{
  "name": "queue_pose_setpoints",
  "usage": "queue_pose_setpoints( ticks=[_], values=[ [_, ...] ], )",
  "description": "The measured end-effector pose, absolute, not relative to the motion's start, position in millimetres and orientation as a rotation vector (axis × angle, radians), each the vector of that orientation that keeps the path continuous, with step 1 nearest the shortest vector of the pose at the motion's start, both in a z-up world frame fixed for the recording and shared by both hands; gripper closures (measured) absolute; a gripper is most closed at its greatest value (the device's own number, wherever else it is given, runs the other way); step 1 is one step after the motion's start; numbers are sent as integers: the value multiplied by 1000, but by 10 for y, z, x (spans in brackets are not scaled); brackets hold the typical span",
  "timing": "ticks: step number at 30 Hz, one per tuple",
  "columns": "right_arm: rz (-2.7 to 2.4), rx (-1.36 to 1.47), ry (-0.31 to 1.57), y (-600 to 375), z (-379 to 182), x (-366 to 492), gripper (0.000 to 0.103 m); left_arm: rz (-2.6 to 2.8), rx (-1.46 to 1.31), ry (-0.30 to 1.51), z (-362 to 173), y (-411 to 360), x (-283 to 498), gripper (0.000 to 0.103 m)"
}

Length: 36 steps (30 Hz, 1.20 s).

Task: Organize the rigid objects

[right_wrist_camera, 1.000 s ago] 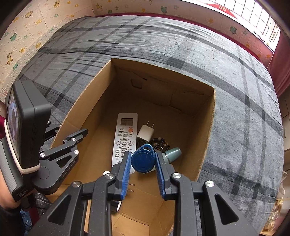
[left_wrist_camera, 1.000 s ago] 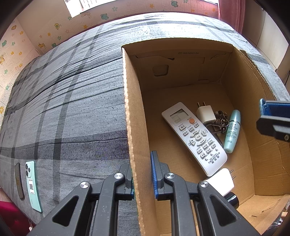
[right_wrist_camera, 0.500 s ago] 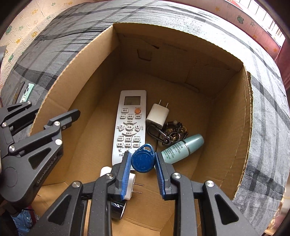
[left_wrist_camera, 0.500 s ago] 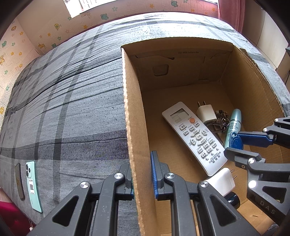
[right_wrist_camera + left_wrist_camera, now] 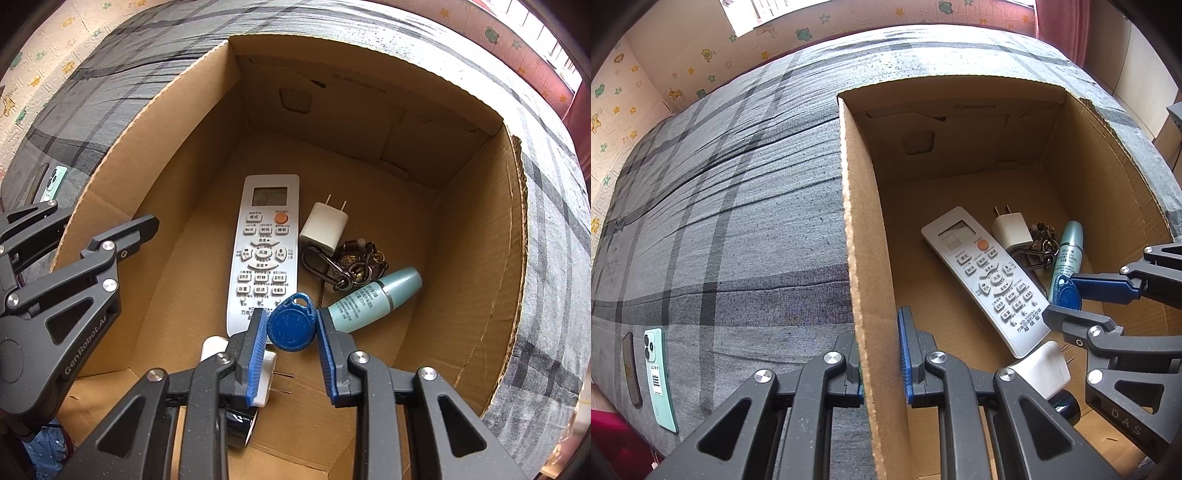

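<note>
A cardboard box (image 5: 857, 229) (image 5: 480, 229) stands on a grey plaid bed. Inside lie a white remote (image 5: 986, 273) (image 5: 264, 251), a white charger (image 5: 1012, 230) (image 5: 325, 229), a key bunch (image 5: 347, 266), a teal tube (image 5: 1067, 251) (image 5: 373, 299) and a second white charger (image 5: 1039, 369). My right gripper (image 5: 291, 354) is shut on a blue key fob (image 5: 291, 321) (image 5: 1065, 293), low inside the box above the remote's near end. My left gripper (image 5: 879, 354) straddles the box's left wall, pinching it.
A mint green phone (image 5: 659, 373) and a dark slim object (image 5: 631, 369) lie on the bed left of the box. A dark round object (image 5: 240, 428) lies at the box's near end under the charger. Patterned walls surround the bed.
My right gripper has come down from above the box into it, carrying the blue fob close to the remote and tube. The left gripper has stayed on the wall.
</note>
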State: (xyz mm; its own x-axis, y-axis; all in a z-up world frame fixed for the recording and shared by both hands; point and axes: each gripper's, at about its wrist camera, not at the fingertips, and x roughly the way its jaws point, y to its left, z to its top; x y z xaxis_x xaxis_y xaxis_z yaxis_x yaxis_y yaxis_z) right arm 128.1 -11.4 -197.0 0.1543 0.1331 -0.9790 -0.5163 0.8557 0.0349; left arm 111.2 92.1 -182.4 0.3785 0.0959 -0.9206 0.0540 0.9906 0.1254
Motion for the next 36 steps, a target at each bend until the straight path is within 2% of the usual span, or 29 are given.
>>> queue_pose_setpoints(
  ticks=[3, 7, 9, 13, 15, 17, 20, 25, 36],
  values=[
    [484, -341, 1338, -128, -1929, 1278, 73, 27, 145, 1181, -1824, 918, 1106, 88],
    [486, -334, 1309, -141, -1815, 1259, 61, 26, 146, 1183, -1823, 919, 1107, 88],
    [482, -335, 1285, -152, -1729, 1238, 54, 26, 146, 1183, -1823, 916, 1106, 88],
    [470, -347, 1236, -180, -1558, 1187, 32, 26, 145, 1184, -1826, 926, 1111, 88],
    [457, -360, 1218, -185, -1484, 1166, 27, 25, 146, 1184, -1826, 927, 1111, 88],
    [437, -365, 1209, -207, -1430, 1148, 16, 26, 146, 1185, -1829, 927, 1114, 88],
    [392, -361, 1212, -274, -1365, 1138, 8, 27, 151, 1186, -1830, 920, 1117, 88],
    [345, -332, 1196, -440, -1225, 1034, 0, 28, 153, 1185, -1833, 910, 1119, 88],
    [274, -267, 1169, -686, -1054, 859, 0, 34, 166, 1182, -1806, 867, 1102, 87]
  ],
)
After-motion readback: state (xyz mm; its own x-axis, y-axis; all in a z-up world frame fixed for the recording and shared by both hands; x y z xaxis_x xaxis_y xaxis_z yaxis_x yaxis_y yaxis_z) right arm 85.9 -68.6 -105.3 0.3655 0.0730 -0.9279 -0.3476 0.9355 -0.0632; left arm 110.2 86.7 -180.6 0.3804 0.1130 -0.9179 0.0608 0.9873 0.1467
